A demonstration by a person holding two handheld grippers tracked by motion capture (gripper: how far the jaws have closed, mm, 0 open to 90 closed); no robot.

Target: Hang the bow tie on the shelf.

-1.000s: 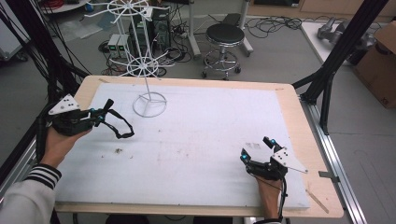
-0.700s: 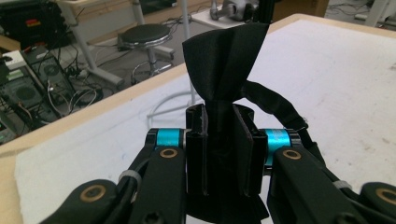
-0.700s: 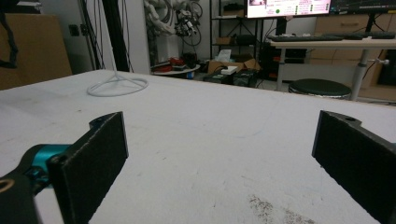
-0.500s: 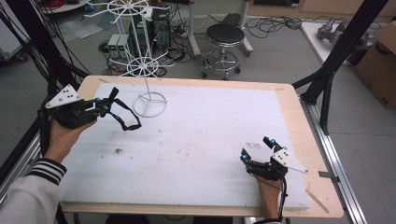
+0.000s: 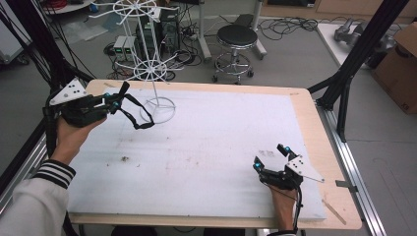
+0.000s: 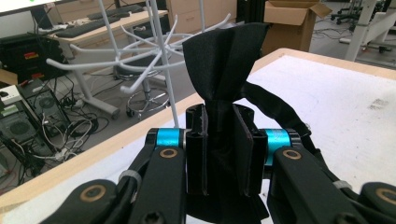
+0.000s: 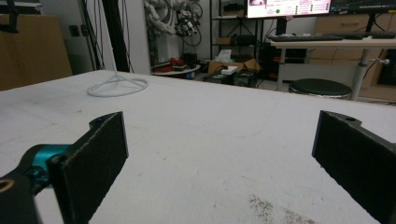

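The left claw (image 5: 116, 96) is pinching a black fabric strap (image 6: 224, 70), raised above the far left corner of the worktop (image 5: 206, 142). In the left gripper view the cloth bunches between the pressed jaws and fans out above them, while a loop of it hangs below and ahead of the claw in the high view. It looks light, soft and limp, so it will likely sag and swing instead of holding a shape; a grip on a gathered fold, as here, seems safest, since a single thin layer could slip free. Just beyond the left claw stands a white wire rack (image 5: 156, 73) with hooked arms, its ring base resting on the worktop.

The worktop is a pale, matte sheet over a wooden board, lightly scuffed, with a few dark specks.

The right claw (image 5: 269, 156) sits low at the near right, jaws spread wide and holding nothing. Beyond the worktop lie a round black stool (image 5: 237, 37), tangled cables on the floor and a cardboard box (image 5: 398, 64).
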